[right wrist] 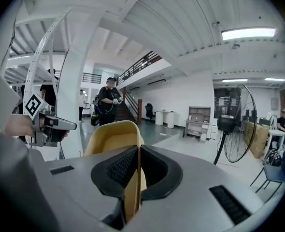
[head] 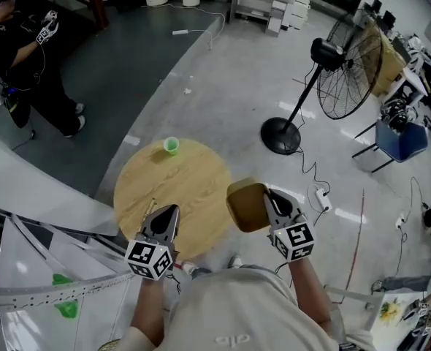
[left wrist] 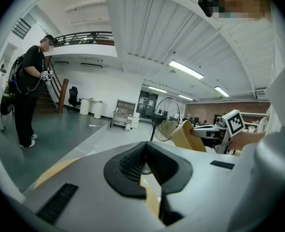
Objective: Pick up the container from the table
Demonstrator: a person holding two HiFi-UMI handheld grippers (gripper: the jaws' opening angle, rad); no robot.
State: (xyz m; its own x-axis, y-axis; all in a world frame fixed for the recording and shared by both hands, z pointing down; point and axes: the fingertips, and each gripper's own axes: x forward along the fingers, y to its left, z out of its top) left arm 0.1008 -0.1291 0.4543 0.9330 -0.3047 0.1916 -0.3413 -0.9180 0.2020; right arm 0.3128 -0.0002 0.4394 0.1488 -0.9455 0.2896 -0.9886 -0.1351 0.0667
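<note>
1. Head view: the container (head: 246,207), a tan tub with rounded corners, hangs in the air at the right rim of the round wooden table (head: 193,185), not resting on it. The right gripper (head: 270,199) has it by its right-hand wall, so the tub lies directly ahead and to the left of that tool. The left gripper (head: 170,214) is over the near part of the table, well apart from the tub. A green cup (head: 171,145) stands at the far rim. From here the tub looks about as wide as it is long, so I judge it has no strong long axis.

2. Left gripper view: the left gripper (left wrist: 145,151) has its pads drawn together with nothing between them. A tan sliver shows low in the slit, probably the tabletop behind. The container (left wrist: 186,137) sits off to the right, tilted, with the right gripper (left wrist: 206,132) behind it.

3. Right gripper view: the right gripper (right wrist: 138,153) is clamped on the container (right wrist: 111,139). One thin wall runs edge-on between the pads, in line with the jaws. The hollow of the tub opens to the left of the pads and faces back toward the camera, its rim rising above the jaw tips. The left gripper (right wrist: 71,126) shows at the far left, apart from it. The right hand is the nearer one, and the pick-up looks complete
</note>
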